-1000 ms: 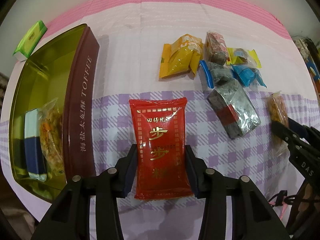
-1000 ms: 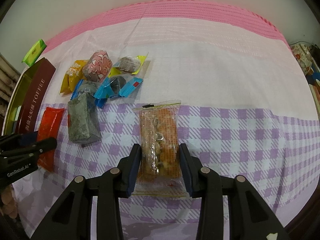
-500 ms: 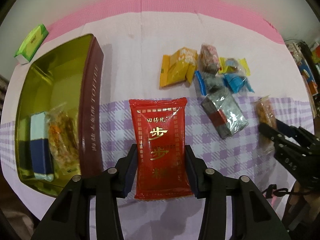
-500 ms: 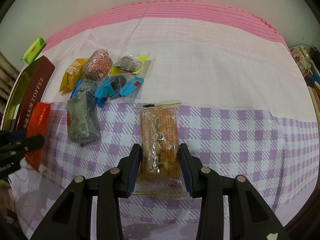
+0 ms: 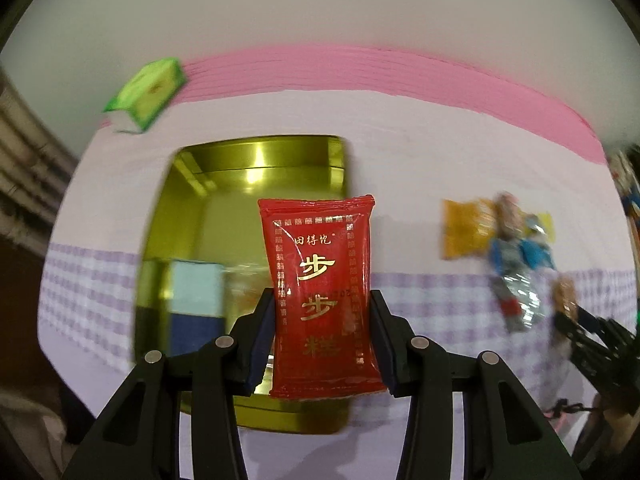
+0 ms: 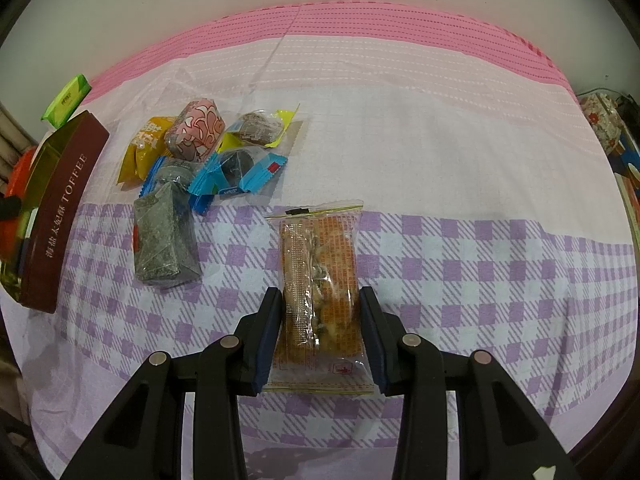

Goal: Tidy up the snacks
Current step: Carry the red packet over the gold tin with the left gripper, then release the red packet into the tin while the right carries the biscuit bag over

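My left gripper [image 5: 322, 334] is shut on a red snack packet [image 5: 320, 292] with gold characters and holds it in the air above the open gold tin [image 5: 256, 168]. Inside the tin lie a light blue and navy box [image 5: 194, 300] and a blurred orange snack bag [image 5: 244, 292]. My right gripper [image 6: 320, 332] is shut on a clear packet of orange crackers [image 6: 320, 280] that rests on the checked cloth. Several loose snacks [image 6: 200, 152] lie in a pile to its left, beside the tin's brown TOFFEE wall [image 6: 60, 216].
A green box [image 5: 146, 96] lies beyond the tin near the pink band of the cloth. A grey foil-wrapped block [image 6: 162, 240] sits at the near end of the pile. Cluttered items [image 6: 608, 128] stand past the table's right edge. The right gripper's arm [image 5: 592, 340] shows at the lower right.
My left gripper has lifted the red packet off the cloth and carried it left, over the open tin. The right gripper and its cracker packet have stayed put.
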Action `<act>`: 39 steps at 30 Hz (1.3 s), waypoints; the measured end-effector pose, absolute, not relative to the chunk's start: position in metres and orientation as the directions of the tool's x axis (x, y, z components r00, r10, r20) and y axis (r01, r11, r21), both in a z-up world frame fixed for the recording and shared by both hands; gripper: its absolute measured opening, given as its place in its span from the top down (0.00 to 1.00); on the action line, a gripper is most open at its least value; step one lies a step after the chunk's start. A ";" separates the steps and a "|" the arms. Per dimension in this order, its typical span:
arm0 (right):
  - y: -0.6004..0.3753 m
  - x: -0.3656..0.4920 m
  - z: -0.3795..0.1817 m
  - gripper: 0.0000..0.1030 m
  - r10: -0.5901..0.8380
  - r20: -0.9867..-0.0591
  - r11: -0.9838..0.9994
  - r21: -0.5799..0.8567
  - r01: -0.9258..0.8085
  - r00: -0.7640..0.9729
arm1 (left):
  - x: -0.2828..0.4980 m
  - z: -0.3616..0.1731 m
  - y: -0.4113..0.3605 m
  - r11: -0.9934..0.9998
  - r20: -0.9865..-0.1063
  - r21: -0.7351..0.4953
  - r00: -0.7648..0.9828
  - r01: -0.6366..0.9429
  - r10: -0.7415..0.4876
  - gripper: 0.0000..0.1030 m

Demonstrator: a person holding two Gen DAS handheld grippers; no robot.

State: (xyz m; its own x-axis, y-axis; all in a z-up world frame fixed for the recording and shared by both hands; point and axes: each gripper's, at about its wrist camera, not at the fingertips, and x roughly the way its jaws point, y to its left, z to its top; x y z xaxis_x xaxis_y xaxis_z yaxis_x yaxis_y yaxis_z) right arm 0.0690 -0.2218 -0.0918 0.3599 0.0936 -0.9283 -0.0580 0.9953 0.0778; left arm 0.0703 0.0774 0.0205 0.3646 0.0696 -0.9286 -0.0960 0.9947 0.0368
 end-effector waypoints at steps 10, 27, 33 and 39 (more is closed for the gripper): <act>-0.223 0.070 -0.092 0.63 0.076 -0.933 0.997 0.064 -0.046 0.352 | 0.065 0.002 0.152 0.976 -0.924 0.120 0.339 -0.183 0.177 0.56; -0.219 0.073 -0.094 0.62 0.059 -0.939 0.998 0.052 -0.031 0.338 | 0.065 -0.037 0.171 0.978 -0.951 0.148 0.250 -0.147 0.181 0.56; -0.221 0.075 -0.094 0.62 0.059 -0.942 0.998 0.051 -0.033 0.330 | 0.063 -0.041 0.172 0.980 -0.951 0.146 0.254 -0.138 0.177 0.56; -0.220 0.078 -0.095 0.63 0.043 -0.947 0.999 0.036 -0.028 0.318 | 0.061 -0.043 0.173 0.980 -0.951 0.142 0.257 -0.136 0.174 0.53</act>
State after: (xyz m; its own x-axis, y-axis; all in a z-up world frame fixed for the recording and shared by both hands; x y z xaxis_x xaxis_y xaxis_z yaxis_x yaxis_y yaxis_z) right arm 0.0780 -0.2202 -0.0947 0.3185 0.0428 -0.9470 -0.0283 0.9990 0.0356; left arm 0.0609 0.1730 -0.0431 0.2575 0.1735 -0.9506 -0.1358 0.9805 0.1422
